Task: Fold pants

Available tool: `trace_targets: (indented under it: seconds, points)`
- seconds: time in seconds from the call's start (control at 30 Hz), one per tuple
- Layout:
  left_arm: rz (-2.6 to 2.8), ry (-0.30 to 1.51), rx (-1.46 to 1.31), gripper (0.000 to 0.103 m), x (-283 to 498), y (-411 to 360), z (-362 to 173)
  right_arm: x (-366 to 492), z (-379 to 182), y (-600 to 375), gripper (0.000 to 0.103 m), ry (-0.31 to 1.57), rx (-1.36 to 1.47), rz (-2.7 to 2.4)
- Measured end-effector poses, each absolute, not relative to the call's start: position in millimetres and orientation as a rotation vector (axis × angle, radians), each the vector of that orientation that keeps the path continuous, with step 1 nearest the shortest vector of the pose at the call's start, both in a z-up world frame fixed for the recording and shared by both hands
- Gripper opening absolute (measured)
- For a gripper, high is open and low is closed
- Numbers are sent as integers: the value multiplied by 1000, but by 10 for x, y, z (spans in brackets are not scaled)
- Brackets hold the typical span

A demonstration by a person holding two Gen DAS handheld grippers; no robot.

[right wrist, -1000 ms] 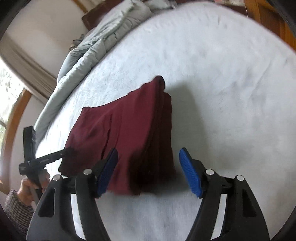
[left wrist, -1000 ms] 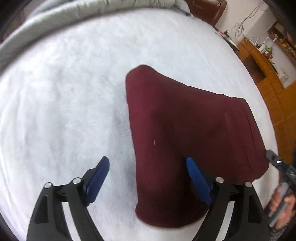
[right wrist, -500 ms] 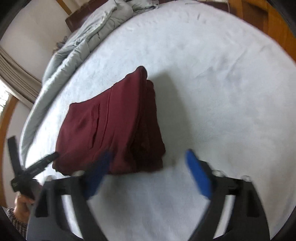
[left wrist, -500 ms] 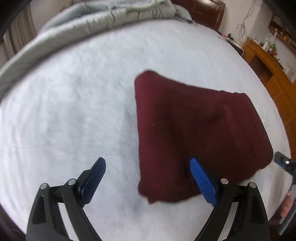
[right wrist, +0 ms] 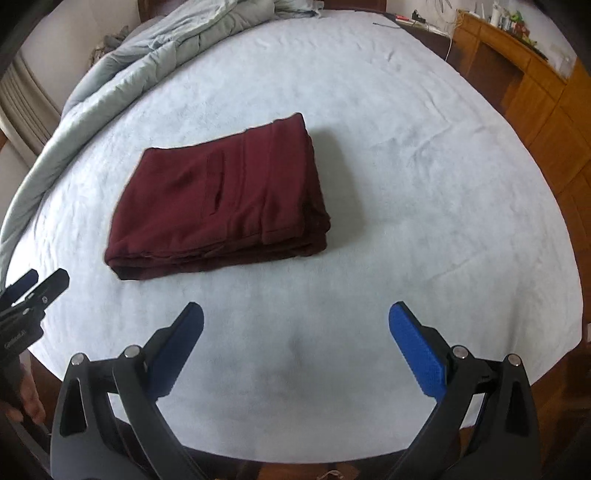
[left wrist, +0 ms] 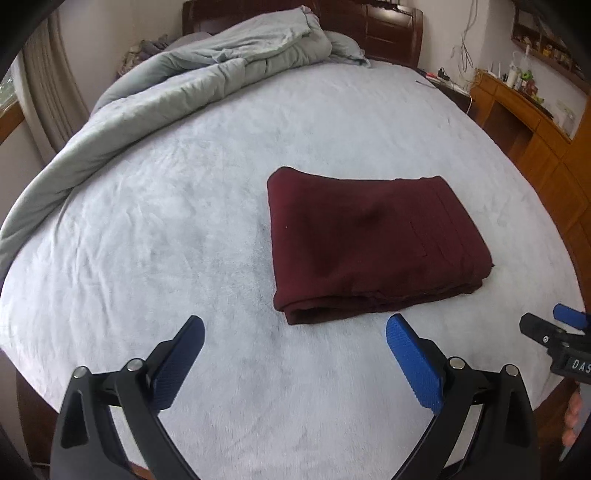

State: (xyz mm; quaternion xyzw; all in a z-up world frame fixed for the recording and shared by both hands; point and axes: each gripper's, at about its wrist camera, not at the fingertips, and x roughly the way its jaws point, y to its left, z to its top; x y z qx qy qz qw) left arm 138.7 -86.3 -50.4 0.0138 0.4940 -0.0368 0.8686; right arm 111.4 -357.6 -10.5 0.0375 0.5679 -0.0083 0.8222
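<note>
The dark red pants [left wrist: 369, 240] lie folded into a thick rectangle on the white bed cover [left wrist: 184, 221]; they also show in the right wrist view [right wrist: 221, 199]. My left gripper [left wrist: 295, 332] is open and empty, held above the bed just short of the pants' near edge. My right gripper [right wrist: 295, 321] is open and empty, back from the pants with bare cover between. Each gripper shows in the other's view, the right one at the right edge [left wrist: 554, 336] and the left one at the left edge [right wrist: 33, 291].
A rumpled grey duvet [left wrist: 207, 74] is piled along the far left of the bed by the dark wooden headboard [left wrist: 376, 26]. Wooden cabinets [left wrist: 535, 125] with small items on top stand to the right. The bed's near edge [right wrist: 295, 458] is close below the right gripper.
Both grippers have pulled back and up from the pants, which now lie flat and folded. Their jaws stay open. More of the bed and room has come into view.
</note>
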Motion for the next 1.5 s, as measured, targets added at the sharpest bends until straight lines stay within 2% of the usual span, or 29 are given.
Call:
trace_targets:
  seconds: [0.2, 0.47, 0.93, 1.5]
  points:
    - [-62, 1034, -12, 99, 1180, -757, -375, 949, 134, -3469, 100, 1159, 10, -75]
    - [-70, 1026, -22, 99, 979, -732, -257, 878, 263, -3433, 100, 1158, 61, -35]
    - [-68, 966, 11, 99, 869, -728, -22, 861, 279, -3364, 100, 1160, 55, -30]
    - [-57, 977, 24, 99, 897, -735, -34, 907, 256, -3395, 100, 1167, 54, -20]
